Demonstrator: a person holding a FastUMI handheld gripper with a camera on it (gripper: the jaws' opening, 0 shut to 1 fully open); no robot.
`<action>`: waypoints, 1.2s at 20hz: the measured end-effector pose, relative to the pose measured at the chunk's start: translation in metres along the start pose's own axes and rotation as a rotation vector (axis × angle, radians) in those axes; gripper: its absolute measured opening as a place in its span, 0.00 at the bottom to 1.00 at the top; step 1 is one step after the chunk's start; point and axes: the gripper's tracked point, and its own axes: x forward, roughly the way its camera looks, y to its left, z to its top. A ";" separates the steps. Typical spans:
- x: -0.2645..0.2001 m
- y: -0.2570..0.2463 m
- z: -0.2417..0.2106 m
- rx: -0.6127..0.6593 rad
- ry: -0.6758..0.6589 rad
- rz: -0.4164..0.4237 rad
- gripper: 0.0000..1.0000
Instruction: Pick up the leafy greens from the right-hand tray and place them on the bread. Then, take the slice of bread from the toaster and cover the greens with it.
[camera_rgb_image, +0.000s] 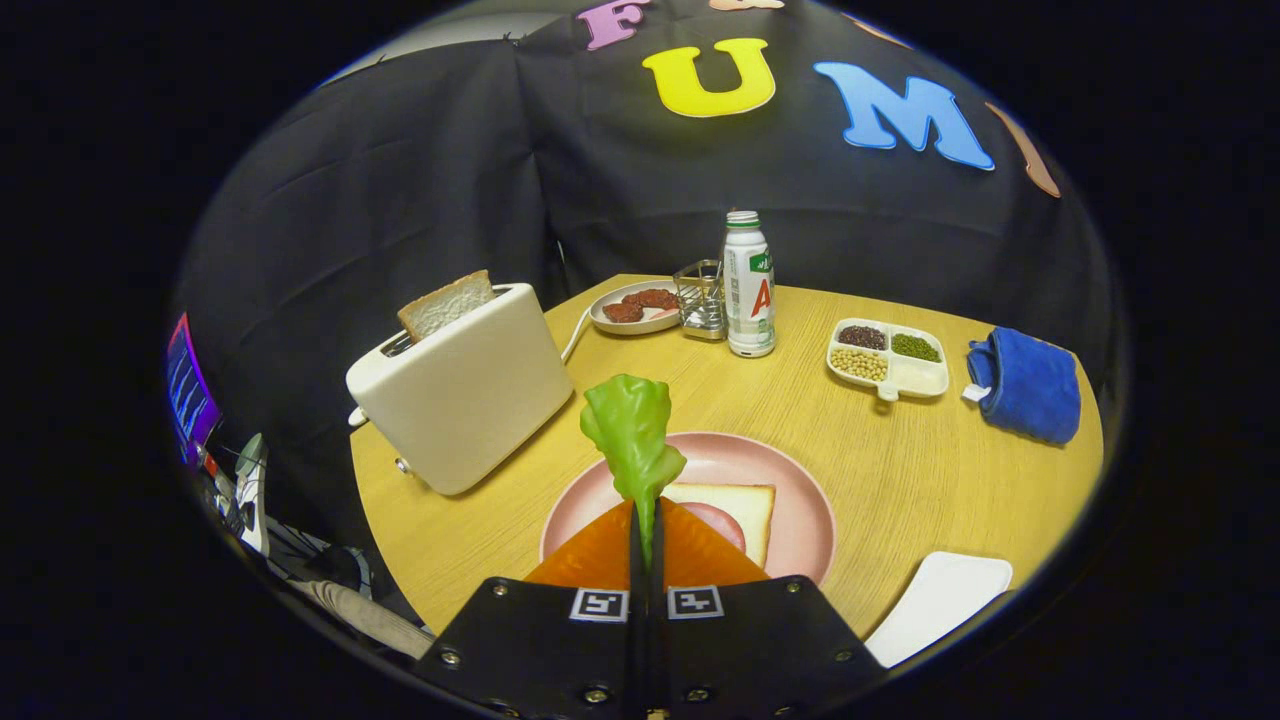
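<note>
One round wooden table (900, 470), tongs (645, 520) pinching greens (632, 430)

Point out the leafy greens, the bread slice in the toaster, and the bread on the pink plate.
leafy greens (630, 430): gripper view, middle of the leaf pinched between the shut fingers.
bread slice in the toaster (445, 305): gripper view, its exposed face above the slot.
bread on the pink plate (742, 505): gripper view, bare upper corner.

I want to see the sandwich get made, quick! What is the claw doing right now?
Claw: closed, both fingers pinching the leafy greens, held above the bread on the pink plate.
</note>
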 end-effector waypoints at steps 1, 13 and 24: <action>0.003 0.001 -0.001 0.002 0.003 0.000 0.00; 0.016 -0.015 -0.008 -0.100 0.024 -0.108 0.47; -0.002 -0.001 0.030 -0.130 -0.110 -0.145 0.98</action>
